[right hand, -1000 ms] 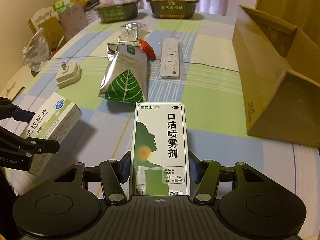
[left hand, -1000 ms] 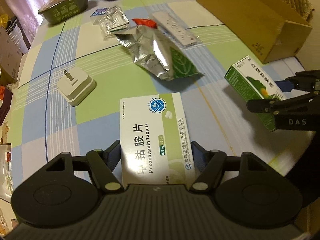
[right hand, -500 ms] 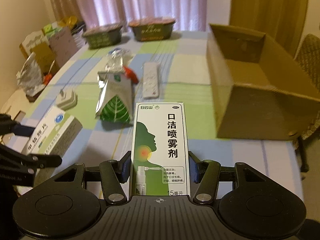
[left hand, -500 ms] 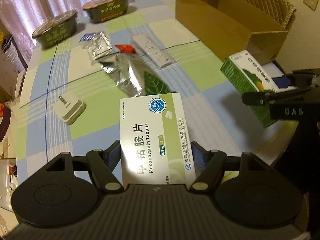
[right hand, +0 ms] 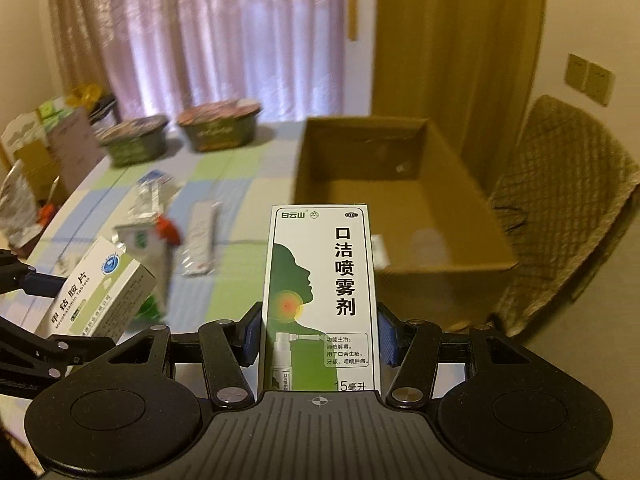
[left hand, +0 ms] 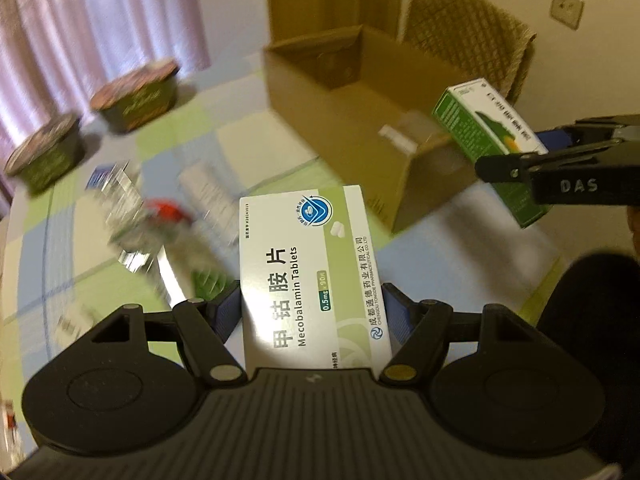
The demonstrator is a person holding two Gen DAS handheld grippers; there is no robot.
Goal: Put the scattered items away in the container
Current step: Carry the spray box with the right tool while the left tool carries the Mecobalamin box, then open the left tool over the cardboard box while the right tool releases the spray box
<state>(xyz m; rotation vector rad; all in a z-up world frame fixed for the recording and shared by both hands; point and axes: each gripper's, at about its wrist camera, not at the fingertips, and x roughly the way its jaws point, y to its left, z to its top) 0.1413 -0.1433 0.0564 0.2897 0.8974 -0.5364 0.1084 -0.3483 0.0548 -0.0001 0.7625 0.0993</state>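
The left claw [left hand: 312, 312] clamps a white-and-green tablet box [left hand: 308, 276] above the checked bench [left hand: 248, 140]. The right claw [right hand: 318, 338] grips a throat-spray carton [right hand: 320, 300], both held aloft near the open cardboard box [right hand: 400, 208].

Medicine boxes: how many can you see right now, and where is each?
2. The Mecobalamin tablets box is clamped in the left gripper; the throat spray box is clamped in the right gripper. Both are off the table. Blur may hide others.
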